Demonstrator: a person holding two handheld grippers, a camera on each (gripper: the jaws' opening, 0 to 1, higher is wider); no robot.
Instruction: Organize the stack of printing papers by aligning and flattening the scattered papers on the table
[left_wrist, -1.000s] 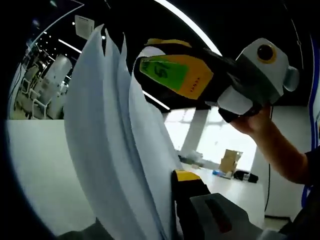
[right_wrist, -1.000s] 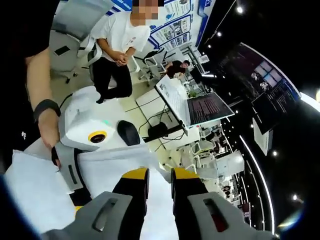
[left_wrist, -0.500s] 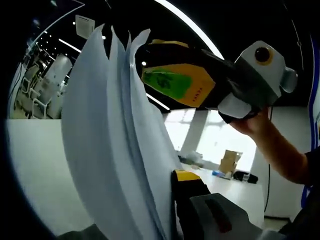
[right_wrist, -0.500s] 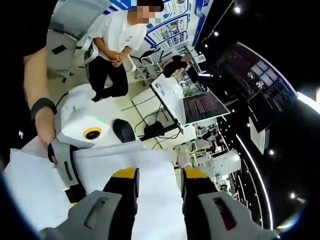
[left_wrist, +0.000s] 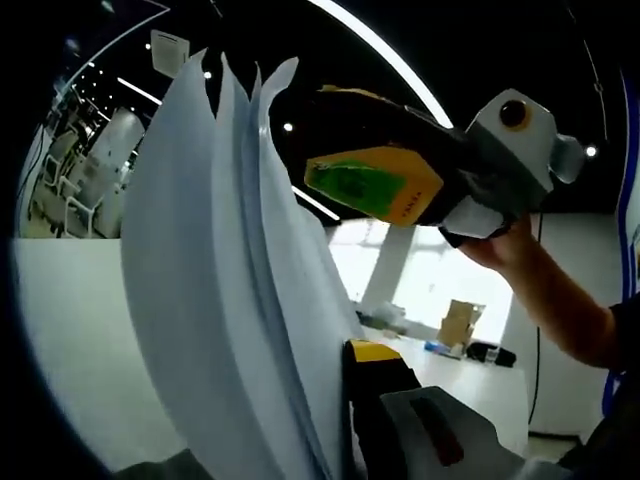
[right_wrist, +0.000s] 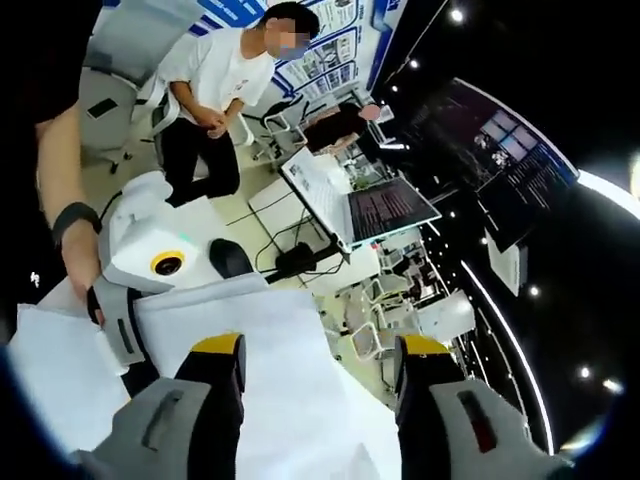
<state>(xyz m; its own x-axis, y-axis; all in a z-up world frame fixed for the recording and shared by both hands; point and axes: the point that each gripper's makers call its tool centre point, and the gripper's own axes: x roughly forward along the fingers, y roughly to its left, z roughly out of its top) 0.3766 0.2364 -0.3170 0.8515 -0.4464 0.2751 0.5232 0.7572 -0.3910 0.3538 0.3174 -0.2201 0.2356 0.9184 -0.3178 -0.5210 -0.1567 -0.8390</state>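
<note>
It looks like an office or lab: an open laptop (right_wrist: 375, 205), office chairs (right_wrist: 115, 75), wall posters (right_wrist: 320, 45) and long ceiling lights (left_wrist: 375, 50).

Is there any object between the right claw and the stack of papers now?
Nothing visible stands between them. The right claw is open with the papers lying directly between its jaws. The left claw holds the same stack from the other side.
</note>
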